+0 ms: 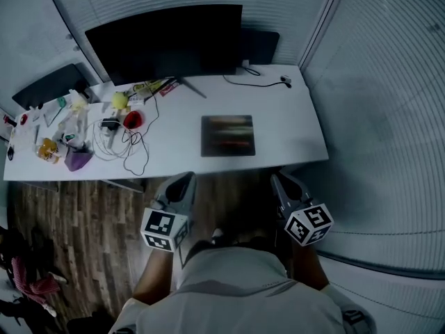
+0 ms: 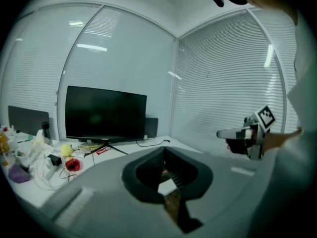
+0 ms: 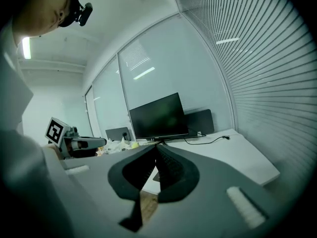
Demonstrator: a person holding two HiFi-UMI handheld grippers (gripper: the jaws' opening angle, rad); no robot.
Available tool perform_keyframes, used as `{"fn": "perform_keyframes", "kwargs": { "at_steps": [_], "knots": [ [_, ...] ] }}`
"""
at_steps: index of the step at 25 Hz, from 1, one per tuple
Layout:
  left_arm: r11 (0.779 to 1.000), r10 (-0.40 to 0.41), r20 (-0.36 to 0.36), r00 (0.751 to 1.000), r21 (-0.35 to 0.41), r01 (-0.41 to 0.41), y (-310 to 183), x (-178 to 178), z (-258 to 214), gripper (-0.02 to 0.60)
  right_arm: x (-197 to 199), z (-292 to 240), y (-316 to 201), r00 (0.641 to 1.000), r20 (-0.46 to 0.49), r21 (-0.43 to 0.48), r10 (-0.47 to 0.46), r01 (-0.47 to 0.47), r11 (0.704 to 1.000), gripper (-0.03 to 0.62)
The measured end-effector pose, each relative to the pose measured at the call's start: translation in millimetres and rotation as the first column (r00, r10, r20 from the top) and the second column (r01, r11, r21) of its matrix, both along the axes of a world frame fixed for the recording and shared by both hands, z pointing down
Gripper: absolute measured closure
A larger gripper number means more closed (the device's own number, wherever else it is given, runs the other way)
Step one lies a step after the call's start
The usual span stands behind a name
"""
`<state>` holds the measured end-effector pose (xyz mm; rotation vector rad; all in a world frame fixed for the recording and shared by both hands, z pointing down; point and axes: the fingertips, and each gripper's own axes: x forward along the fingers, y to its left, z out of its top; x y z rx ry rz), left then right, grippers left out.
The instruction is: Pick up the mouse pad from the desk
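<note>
The mouse pad (image 1: 228, 136) is lying flat on the white bench (image 1: 299, 127) near its front edge, apart from the cables (image 1: 131, 147) and clutter (image 1: 66, 134) at the left end, so its near edge is offering open access. The left hand-held gripper (image 1: 182, 184) and the right hand-held gripper (image 1: 281, 181) are hanging short of the bench, each with jaws closed together on nothing; judging by this, the pick-up is not yet starting and the jaws are needing to open first

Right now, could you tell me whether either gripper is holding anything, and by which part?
Nothing is held. The left gripper and right gripper are both shut and empty; the mouse pad lies flat on the desk, untouched.
</note>
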<state>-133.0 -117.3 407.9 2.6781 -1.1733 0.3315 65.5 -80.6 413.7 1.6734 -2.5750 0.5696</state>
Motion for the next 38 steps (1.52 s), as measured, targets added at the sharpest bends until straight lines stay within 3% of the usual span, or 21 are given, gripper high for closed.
{"fn": "perform_keyframes", "kwargs": {
  "at_steps": [5,11,16,19,22,26,29,34,38],
  "knots": [
    [1.000,-0.008,-0.016,1.000,-0.024,0.007,-33,-5,10,0.580,-8,17,-35,0.999,-0.026,-0.067,-0.024,0.023,0.998,0.589],
    [0.998,-0.041,0.004,0.999,-0.042,0.041,-78,3,27,0.580,5,44,-89,0.999,0.007,-0.125,-0.044,0.044,0.991,0.589],
    [0.994,-0.080,-0.015,0.997,-0.078,0.078,-122,27,29,0.578,22,59,-145,0.991,0.047,-0.113,-0.125,0.130,0.985,0.589],
    [0.989,-0.103,0.014,0.995,-0.108,0.103,-150,44,39,0.572,42,72,-181,0.987,0.062,-0.134,-0.145,0.153,0.979,0.578],
    [0.976,-0.139,0.057,0.989,-0.164,0.146,-175,57,59,0.525,57,94,-210,0.981,0.053,-0.186,-0.188,0.195,0.963,0.558],
    [0.948,-0.146,0.150,0.978,-0.263,0.182,-201,69,115,0.414,49,141,-230,0.937,-0.017,-0.323,-0.348,0.324,0.889,0.421],
    [0.906,-0.118,0.180,0.977,-0.382,0.180,-203,72,173,0.297,39,179,-236,0.914,-0.061,-0.434,-0.401,0.337,0.836,0.344],
    [0.827,-0.059,0.261,0.964,-0.528,0.194,-208,57,253,0.268,24,245,-239,0.924,-0.097,-0.595,-0.369,0.244,0.766,0.308],
    [0.779,-0.032,0.298,0.954,-0.591,0.211,-227,45,290,0.268,21,286,-248,0.960,-0.121,-0.665,-0.254,0.111,0.738,0.295]
  ]
}}
